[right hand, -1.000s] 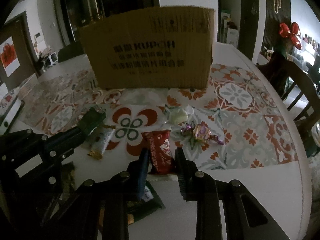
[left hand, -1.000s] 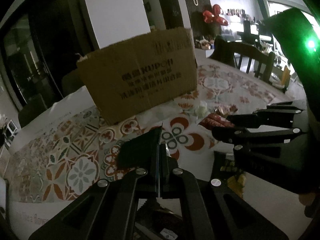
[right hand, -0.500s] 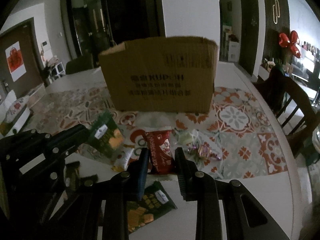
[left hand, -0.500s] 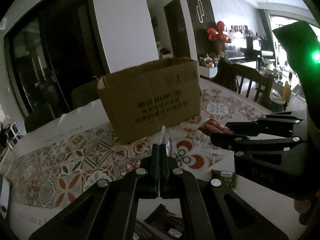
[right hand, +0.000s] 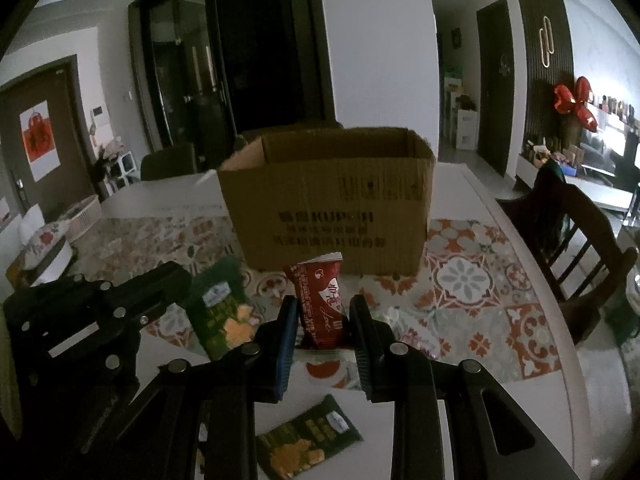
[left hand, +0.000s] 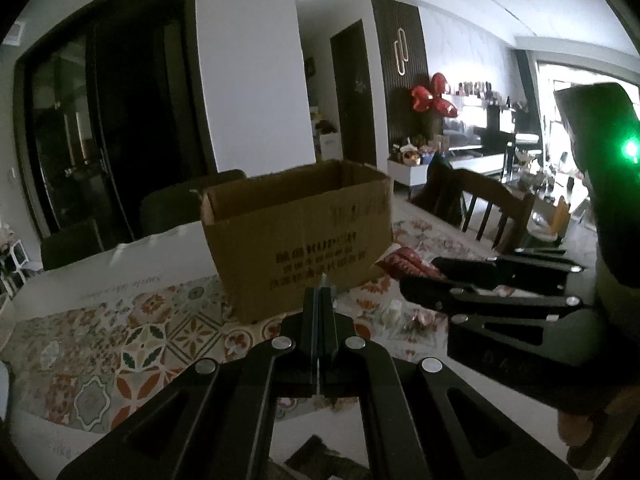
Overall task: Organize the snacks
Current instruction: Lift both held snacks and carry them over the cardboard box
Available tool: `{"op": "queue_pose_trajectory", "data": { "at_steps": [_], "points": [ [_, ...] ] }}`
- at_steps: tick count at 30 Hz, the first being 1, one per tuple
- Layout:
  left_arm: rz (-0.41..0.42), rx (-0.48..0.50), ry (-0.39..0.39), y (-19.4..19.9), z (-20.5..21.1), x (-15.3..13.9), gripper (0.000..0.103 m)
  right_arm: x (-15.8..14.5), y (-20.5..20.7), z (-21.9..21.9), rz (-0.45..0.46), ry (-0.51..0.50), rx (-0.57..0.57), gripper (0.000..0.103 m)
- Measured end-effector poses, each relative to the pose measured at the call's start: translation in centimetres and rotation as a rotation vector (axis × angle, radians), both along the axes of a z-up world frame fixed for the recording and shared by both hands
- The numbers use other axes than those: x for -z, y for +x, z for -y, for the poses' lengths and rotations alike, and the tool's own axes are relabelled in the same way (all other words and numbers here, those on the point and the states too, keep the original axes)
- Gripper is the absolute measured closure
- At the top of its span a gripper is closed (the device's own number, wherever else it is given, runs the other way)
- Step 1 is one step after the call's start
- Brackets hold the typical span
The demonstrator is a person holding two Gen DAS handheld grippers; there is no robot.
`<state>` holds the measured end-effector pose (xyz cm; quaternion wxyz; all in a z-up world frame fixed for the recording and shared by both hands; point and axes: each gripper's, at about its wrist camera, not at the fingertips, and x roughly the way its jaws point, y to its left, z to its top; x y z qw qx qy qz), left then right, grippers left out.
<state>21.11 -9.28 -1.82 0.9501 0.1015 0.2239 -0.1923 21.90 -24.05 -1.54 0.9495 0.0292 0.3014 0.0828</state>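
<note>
fingers of the right gripper (right hand: 323,322) press on both sides of a red rectangular snack packet with white lettering (right hand: 322,304), holding it upright above the table. the left gripper (left hand: 319,312) has its fingers pinched together on a thin dark green snack packet with an orange picture (right hand: 222,310), seen edge-on in the left wrist view (left hand: 325,280) and flat-faced from the right wrist view, where it hangs just left of the red packet. both packets sit near the front wall of an open brown cardboard box with black printed lettering (right hand: 332,208), which stands farther back on the patterned floral tablecloth (right hand: 472,292). below the right gripper, a second dark green snack packet (right hand: 306,444) lies flat on the white table (right hand: 520,412). small wrapped candies (left hand: 404,314) rest on the cloth to the right of the left gripper. a dark wooden chair (right hand: 576,240) stands at the table's right edge.
</note>
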Motion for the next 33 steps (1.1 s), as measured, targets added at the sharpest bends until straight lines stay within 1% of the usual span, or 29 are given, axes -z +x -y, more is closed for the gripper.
{"op": "queue_pose_trajectory", "data": {
  "at_steps": [11,19,27,33],
  "points": [
    [0.091,-0.012,-0.016,1.6,-0.1,-3.0,0.101,-2.4,1.7,0.2,0.065,0.021,-0.001,0.075],
    [0.088,-0.004,-0.035,4.4,-0.1,-4.4,0.101,-4.3,3.9,0.6,0.105,0.036,-0.003,0.075],
    [0.142,-0.023,-0.045,6.6,0.2,-6.5,0.101,-6.2,6.4,0.6,0.147,0.022,-0.018,0.075],
    [0.169,-0.031,-0.053,9.1,0.3,-8.4,0.101,-8.2,8.8,0.7,0.172,0.025,-0.030,0.075]
  ]
}}
